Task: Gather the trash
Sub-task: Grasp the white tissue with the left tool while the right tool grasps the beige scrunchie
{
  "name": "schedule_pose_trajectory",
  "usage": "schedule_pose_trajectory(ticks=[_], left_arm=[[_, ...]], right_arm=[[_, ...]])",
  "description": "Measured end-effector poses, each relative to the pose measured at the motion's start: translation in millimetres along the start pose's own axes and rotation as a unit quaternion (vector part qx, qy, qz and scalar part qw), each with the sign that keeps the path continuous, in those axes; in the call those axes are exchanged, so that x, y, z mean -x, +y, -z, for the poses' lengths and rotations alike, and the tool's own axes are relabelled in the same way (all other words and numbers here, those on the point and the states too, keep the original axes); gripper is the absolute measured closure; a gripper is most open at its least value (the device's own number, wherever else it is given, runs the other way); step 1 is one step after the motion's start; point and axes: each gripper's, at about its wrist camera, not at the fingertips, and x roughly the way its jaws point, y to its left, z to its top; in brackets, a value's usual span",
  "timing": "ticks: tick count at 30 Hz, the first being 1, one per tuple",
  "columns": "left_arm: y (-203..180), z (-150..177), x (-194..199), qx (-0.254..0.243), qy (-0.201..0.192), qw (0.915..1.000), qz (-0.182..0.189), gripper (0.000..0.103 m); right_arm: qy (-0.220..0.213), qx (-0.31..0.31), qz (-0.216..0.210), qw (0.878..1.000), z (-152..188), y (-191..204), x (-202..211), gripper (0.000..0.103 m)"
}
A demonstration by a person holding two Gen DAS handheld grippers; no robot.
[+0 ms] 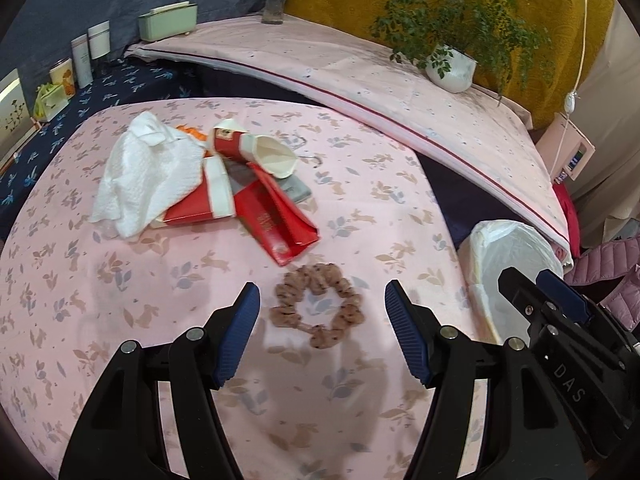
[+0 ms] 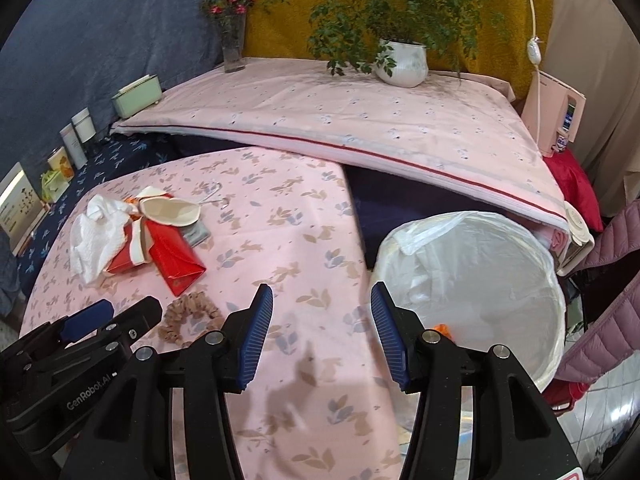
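Our left gripper is spread wide and holds nothing. It hangs right over a brown hair tie on the pink table. Our right gripper is spread wide too and is empty. It sits near the table edge, next to the bin.

The trash is in a pile farther back on the table. There is a white paper towel, a squashed cup, a flat red box, a red and white box, and a small gray thing under them. Something orange peeks out behind the towel. We cannot tell what it is.

What could go wrong? We think the hair tie is not trash. It lies right between the left fingers, so if we squeeze here we may grab it by mistake and throw it away. The trash pieces lie on top of each other. If we pull one, the others may slide or fall off the table. The towel is soft and may slip out of the fingers. The flat red box lies low on the cloth, so the fingers may pinch the cloth too.

The bin has a clear bag in it. It looks almost empty. We see one small orange bit by its near rim, partly hidden by the right gripper. On the far shelf, a white pot holds a green plant, and a glass vase holds flowers.
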Motion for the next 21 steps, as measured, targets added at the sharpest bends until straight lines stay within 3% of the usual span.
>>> schedule_pose_trajectory(ticks=[14,17,21], left_arm=[[87,14,-4,0.033,0.013,0.9978,-0.056,0.041],[102,14,-3,0.042,0.009,0.9968,-0.067,0.034],[123,9,-4,0.057,0.004,0.9953,-0.078,0.034]], right_arm=[[0.053,0.027,-0.037,0.998,23,62,-41,0.053],[0.063,0.029,-0.037,0.997,25,69,-52,0.053],[0.075,0.030,-0.035,0.996,26,74,-68,0.053]])
